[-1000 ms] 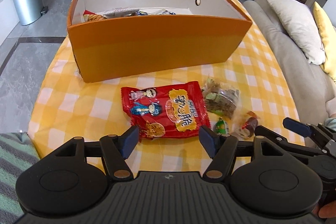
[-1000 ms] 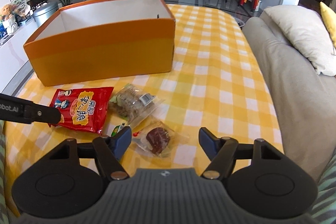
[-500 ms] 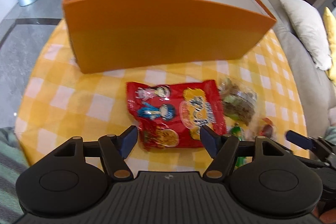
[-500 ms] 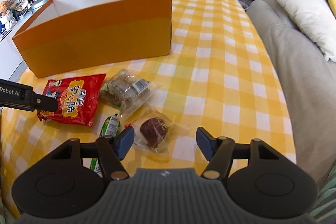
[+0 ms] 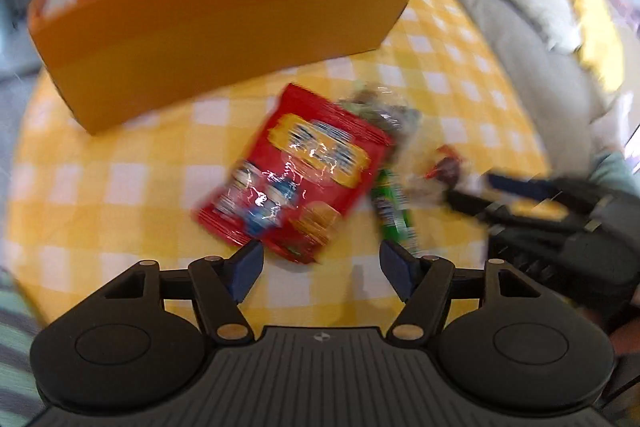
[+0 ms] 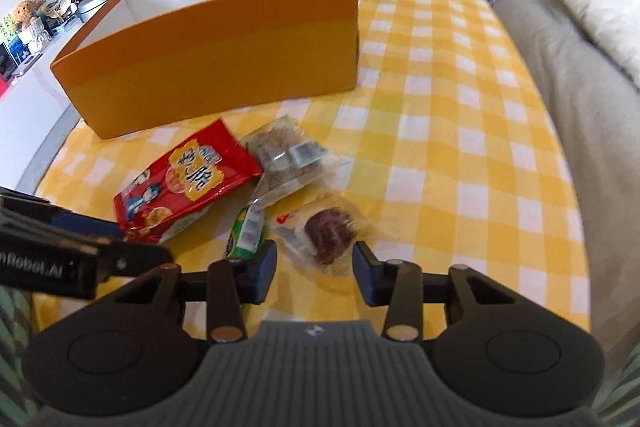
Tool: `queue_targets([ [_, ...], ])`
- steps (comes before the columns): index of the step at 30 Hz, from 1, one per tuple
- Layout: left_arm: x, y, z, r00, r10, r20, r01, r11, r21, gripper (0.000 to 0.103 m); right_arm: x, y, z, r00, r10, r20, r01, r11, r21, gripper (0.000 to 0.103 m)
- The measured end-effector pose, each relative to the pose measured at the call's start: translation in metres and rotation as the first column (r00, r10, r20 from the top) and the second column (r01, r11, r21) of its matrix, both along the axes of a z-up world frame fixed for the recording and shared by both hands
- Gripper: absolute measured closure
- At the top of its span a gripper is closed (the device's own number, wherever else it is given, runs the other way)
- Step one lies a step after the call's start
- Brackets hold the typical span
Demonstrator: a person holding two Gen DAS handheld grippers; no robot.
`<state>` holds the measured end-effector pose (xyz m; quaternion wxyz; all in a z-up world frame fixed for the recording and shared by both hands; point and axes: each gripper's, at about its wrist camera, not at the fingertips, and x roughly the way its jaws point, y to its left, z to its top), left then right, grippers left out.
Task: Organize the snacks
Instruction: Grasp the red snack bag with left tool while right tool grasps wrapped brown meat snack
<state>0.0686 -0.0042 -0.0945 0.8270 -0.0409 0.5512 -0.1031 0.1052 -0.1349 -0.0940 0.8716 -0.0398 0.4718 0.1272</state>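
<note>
Four snacks lie loose on the yellow checked tablecloth (image 6: 440, 131), just on the near side of the orange box (image 6: 216, 55). The right gripper (image 6: 314, 277) is closing around the clear packet with a dark dried fruit (image 6: 326, 233), whose near edge sits between the jaws; the pads do not yet press it. The left gripper (image 5: 320, 265) stands wide open and empty at the near end of the red crisp bag (image 5: 296, 175). Both look light, crinkly and slippery, so I would pinch the flat sealed edges rather than the fruit itself or the bag's puffy middle. The green stick pack (image 6: 246, 231) and the clear biscuit packet (image 6: 284, 159) lie between them.
</note>
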Motion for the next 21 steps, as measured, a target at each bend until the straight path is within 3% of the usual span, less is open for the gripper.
queue_targets([
  [2, -0.002, -0.004, 0.006, 0.999, -0.023, 0.033, 0.02, 0.996, 0.084, 0.025, -0.001, 0.001, 0.003, 0.999, 0.008, 0.05, -0.005, 0.999, -0.054, 0.054],
  [4, -0.002, -0.005, 0.011, 0.997, -0.046, 0.065, 0.038, 0.993, 0.111, 0.022, -0.001, 0.003, 0.004, 0.997, 0.018, 0.081, -0.011, 0.997, -0.082, 0.053],
  [9, 0.011, -0.007, 0.013, 0.988, -0.101, 0.119, 0.089, 0.991, 0.098, 0.017, 0.001, 0.007, 0.004, 0.995, 0.048, 0.091, -0.043, 0.997, -0.064, 0.053],
  [15, 0.026, -0.014, 0.0, 0.974, -0.196, 0.118, 0.175, 0.971, 0.163, 0.016, 0.005, 0.011, -0.002, 0.992, 0.088, 0.088, -0.082, 0.994, -0.07, 0.055],
  [21, 0.035, -0.006, -0.016, 0.978, -0.184, 0.093, 0.172, 0.977, 0.129, 0.016, 0.007, 0.01, -0.006, 0.993, 0.088, 0.082, -0.084, 0.995, -0.059, 0.059],
])
